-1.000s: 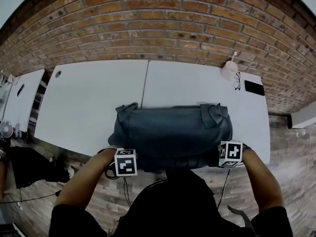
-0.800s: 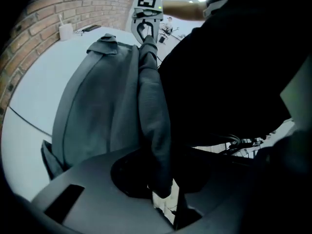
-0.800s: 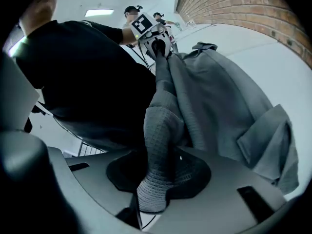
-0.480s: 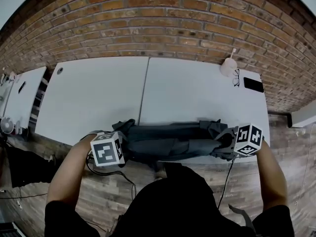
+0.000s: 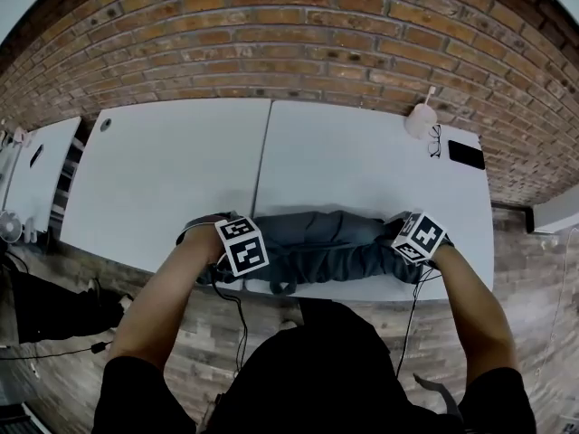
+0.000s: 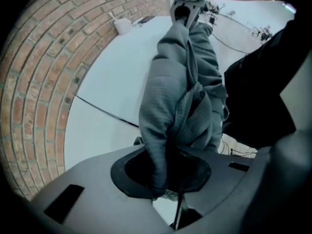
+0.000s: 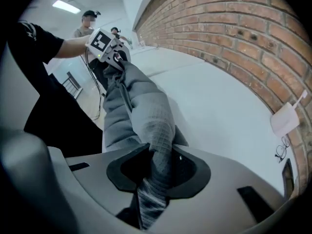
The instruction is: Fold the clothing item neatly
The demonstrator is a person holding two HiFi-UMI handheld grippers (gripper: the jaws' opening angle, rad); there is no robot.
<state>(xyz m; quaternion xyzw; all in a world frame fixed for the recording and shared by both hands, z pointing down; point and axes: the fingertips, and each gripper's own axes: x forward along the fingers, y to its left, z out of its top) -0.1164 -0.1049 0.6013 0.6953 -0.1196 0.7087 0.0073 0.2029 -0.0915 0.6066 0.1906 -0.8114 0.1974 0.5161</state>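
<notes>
A dark grey-blue garment (image 5: 326,247) hangs stretched between my two grippers just over the near edge of the white table (image 5: 353,165), bunched into a long roll. My left gripper (image 5: 237,242) is shut on its left end; the left gripper view shows the cloth (image 6: 170,101) running out of the jaws toward the other gripper (image 6: 187,4). My right gripper (image 5: 412,240) is shut on the right end, where waffle-textured fabric (image 7: 153,130) is pinched between the jaws and stretches to the left gripper (image 7: 109,48).
Two white tables meet at a seam (image 5: 261,165) against a brick wall (image 5: 289,52). A white cup (image 5: 419,120), glasses (image 5: 435,141) and a black phone (image 5: 465,155) lie at the far right. Cables (image 5: 231,306) hang over a wooden floor. Another person (image 7: 87,21) stands behind.
The garment lay spread on the table one second ago. Both grippers lifted its near edge and carried it away from me, so the cloth now hangs bunched between them.
</notes>
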